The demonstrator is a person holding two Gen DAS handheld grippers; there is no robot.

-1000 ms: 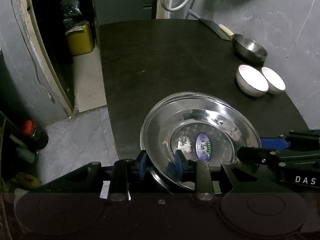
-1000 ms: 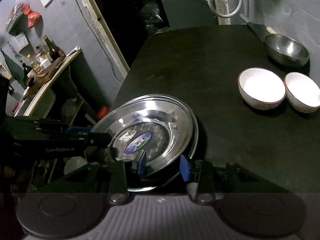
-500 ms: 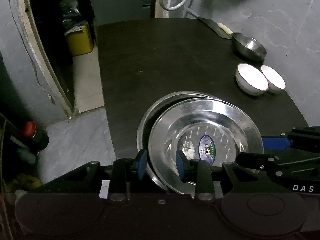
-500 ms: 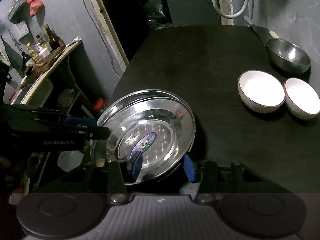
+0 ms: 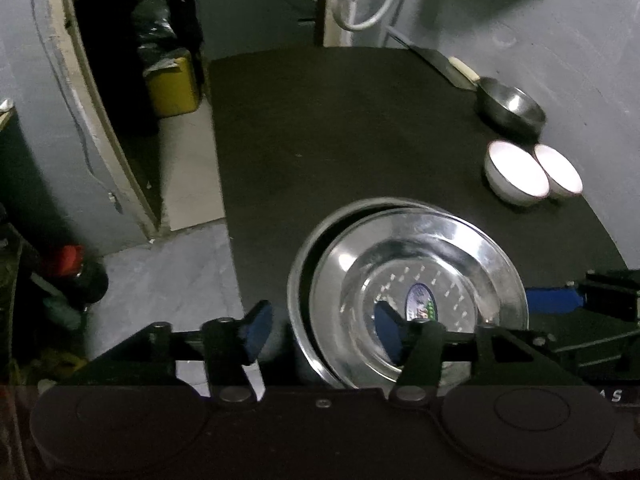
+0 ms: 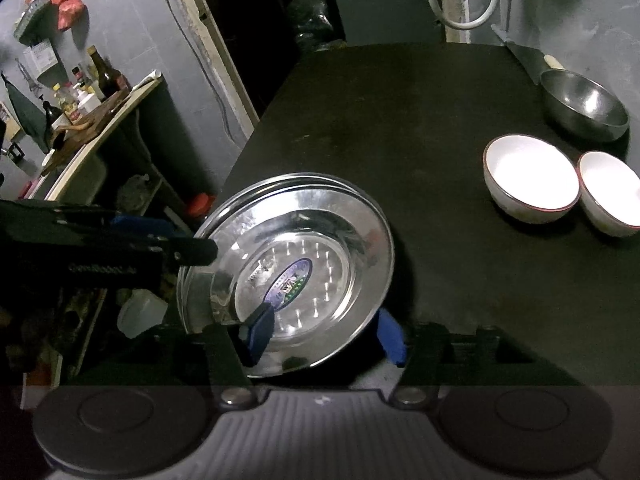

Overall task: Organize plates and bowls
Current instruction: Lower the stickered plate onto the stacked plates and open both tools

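Two steel plates lie stacked at the near left edge of the black table (image 5: pixel 340 140). The top plate (image 5: pixel 416 292), with an oval sticker, sits shifted right on the lower plate (image 5: pixel 298 280); it also shows in the right wrist view (image 6: pixel 304 272). My left gripper (image 5: pixel 324 330) is open, its blue pads wide on either side of the plates' near rims. My right gripper (image 6: pixel 324 336) is open around the top plate's near rim. Two white bowls (image 6: pixel 530 178) (image 6: pixel 610 192) and a steel bowl (image 6: pixel 584 106) stand at the right.
A knife (image 5: pixel 444 66) lies by the wall behind the steel bowl (image 5: pixel 510 108). The table's left edge drops to the floor, with a red-capped bottle (image 5: pixel 76 272) and a yellow container (image 5: pixel 172 84) below. A shelf with bottles (image 6: pixel 80 96) stands at the left.
My left gripper has opened wide and let go of the plates' rim. The top plate has slid right on the lower one. Both grippers have pulled back and risen a little.
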